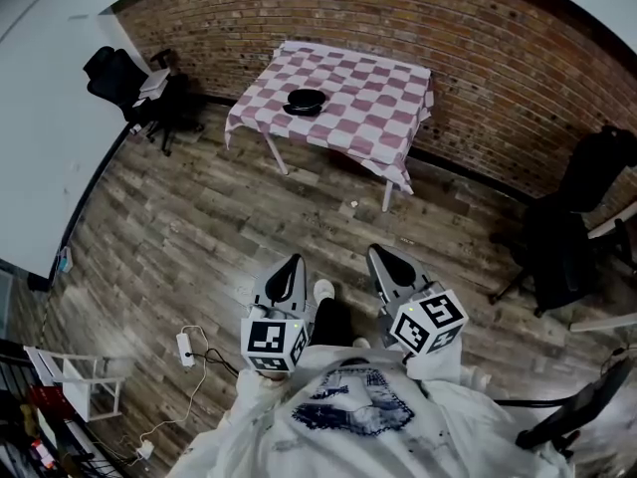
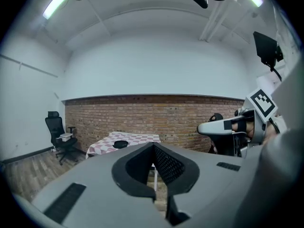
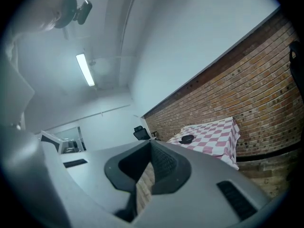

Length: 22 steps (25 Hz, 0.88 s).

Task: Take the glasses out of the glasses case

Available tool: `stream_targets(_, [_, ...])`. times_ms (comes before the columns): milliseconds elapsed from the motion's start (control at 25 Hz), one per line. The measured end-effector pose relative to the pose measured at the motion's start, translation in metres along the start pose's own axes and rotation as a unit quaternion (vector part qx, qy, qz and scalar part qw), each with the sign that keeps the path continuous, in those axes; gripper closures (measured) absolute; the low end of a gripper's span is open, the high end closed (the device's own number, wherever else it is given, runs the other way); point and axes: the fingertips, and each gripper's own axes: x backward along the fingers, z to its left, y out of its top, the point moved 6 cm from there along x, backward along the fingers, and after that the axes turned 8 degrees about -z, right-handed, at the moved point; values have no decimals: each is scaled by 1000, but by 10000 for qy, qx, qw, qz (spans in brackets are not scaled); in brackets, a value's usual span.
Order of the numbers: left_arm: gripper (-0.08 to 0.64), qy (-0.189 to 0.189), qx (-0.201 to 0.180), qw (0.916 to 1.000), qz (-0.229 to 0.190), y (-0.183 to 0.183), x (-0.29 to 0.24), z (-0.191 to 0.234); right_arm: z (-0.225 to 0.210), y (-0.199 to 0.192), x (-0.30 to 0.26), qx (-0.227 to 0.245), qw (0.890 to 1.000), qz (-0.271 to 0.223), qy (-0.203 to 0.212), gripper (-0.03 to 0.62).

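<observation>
Black, smooth and oval, the glasses case (image 1: 305, 101) lies on the table (image 1: 383, 118), which is draped in pink-and-white checked cloth, well ahead of both tongs; the left tongs (image 1: 292, 265) and right tongs (image 1: 381, 259), grey moulded plastic with ribbed black pads, are pinched together on nothing; wood-plank floor (image 1: 199, 237) lies beneath them; a rough brick wall (image 1: 498, 58) stands beyond the table.

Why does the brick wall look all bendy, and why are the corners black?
Head view: the wide lens bows the brick wall into a curve and blacks out the corners. Left gripper view: same round black edge, and the ceiling light glares. Right gripper view: the picture is tilted, so the wall slants.
</observation>
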Motion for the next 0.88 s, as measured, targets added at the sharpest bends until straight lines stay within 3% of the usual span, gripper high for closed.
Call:
stream_targets(400, [552, -35, 77, 9999, -67, -11, -42, 28, -21, -7, -40, 277, 9991, 308, -50, 578])
stream_targets(880, [552, -97, 232, 9995, -183, -14, -109, 107, -37, -14, -144, 274, 9979, 578, 50, 578])
